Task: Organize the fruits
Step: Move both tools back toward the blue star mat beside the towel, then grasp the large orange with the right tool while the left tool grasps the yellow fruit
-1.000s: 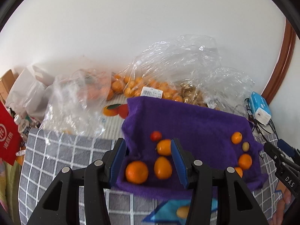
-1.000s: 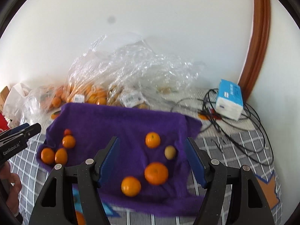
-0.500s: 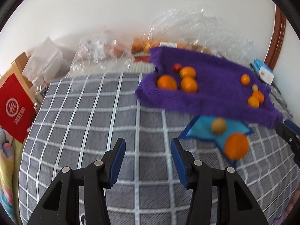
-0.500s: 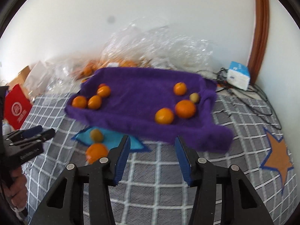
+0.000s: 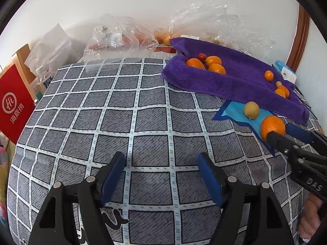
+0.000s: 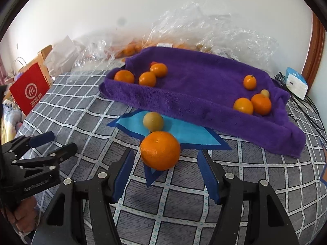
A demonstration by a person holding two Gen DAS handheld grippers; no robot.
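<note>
A purple towel (image 6: 194, 85) on the checked bedcover holds two clusters of oranges, one at its left end (image 6: 147, 78) and one at its right end (image 6: 252, 104). In front of the towel, a large orange (image 6: 160, 150) and a small yellow-green fruit (image 6: 153, 121) lie on a blue star patch. My right gripper (image 6: 166, 157) has its jaws opening, with the large orange just at the fingertips and gaps on both sides. My left gripper (image 5: 161, 161) hangs over bare bedcover, its jaws opening with nothing between them. In the left wrist view the large orange (image 5: 272, 126) sits at the far right.
Clear plastic bags (image 5: 122, 38) with more fruit lie along the wall behind the towel. A red paper bag (image 5: 14, 104) stands off the bed's left edge. A white-and-blue box (image 6: 296, 82) and cables lie at the right, near a wooden door frame.
Both grippers pulled back from over the towel and came down. The left now faces bare bedcover with wider jaws. The right has closed in on the large orange in front of the towel.
</note>
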